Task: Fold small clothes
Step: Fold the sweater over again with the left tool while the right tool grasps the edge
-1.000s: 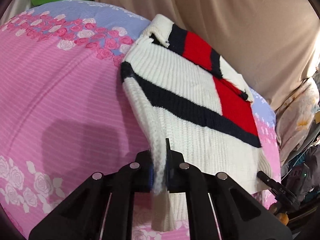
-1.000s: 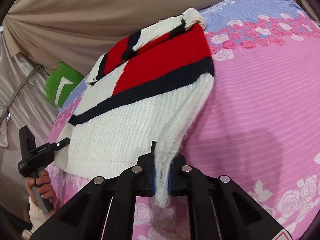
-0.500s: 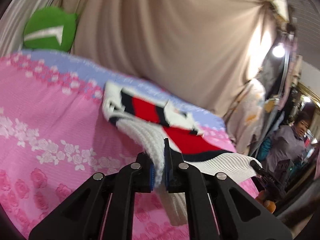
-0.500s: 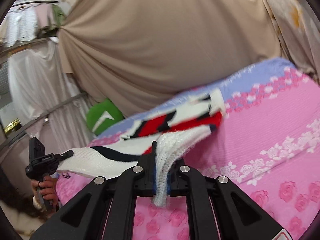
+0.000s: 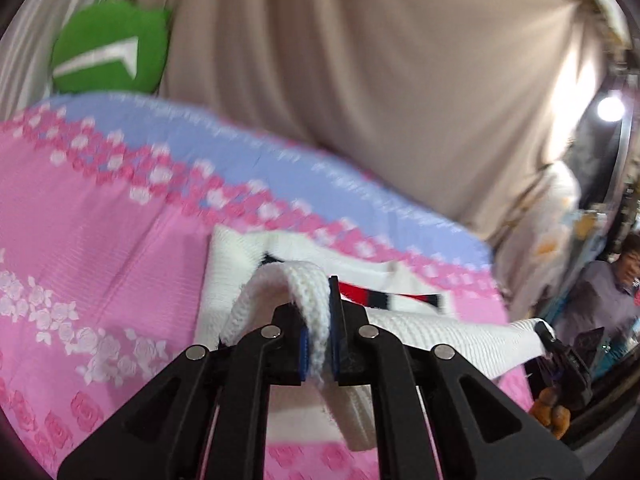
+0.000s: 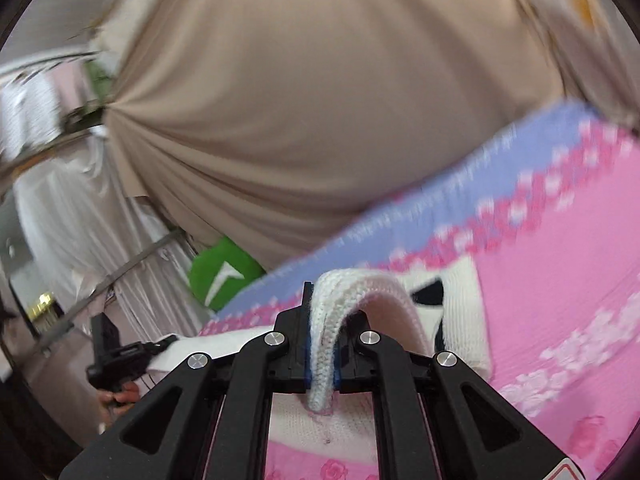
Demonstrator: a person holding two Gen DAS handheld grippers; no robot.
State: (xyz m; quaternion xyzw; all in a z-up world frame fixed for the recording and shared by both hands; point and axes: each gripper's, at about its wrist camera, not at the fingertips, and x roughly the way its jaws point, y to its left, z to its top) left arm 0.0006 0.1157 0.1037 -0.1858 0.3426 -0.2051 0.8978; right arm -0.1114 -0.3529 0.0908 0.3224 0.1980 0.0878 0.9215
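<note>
My left gripper [image 5: 317, 344] is pinching a thick white knit edge of the sweater [image 5: 432, 340] at the bottom centre of its view, and my right gripper [image 6: 322, 354] is clamped on another white knit edge at the bottom centre of its own. From each pinch the fabric loops up over the fingers and falls away forward. I judge this is the middle of a fold: the near edge is lifted and being carried over toward the far part of the sweater, which lies on the bed [image 5: 100, 248] just past the grippers, its red and navy stripes showing mid-frame in the left view. The next move calls for bringing both grippers forward and down together, level with each other, so the lifted edge lands square on the far edge before I let go; the views are blurred, so I cannot tell how well the edges line up. Farther back, a green cushion [image 5: 112, 56] sits at the upper left, against a beige curtain [image 5: 360, 60].
</note>
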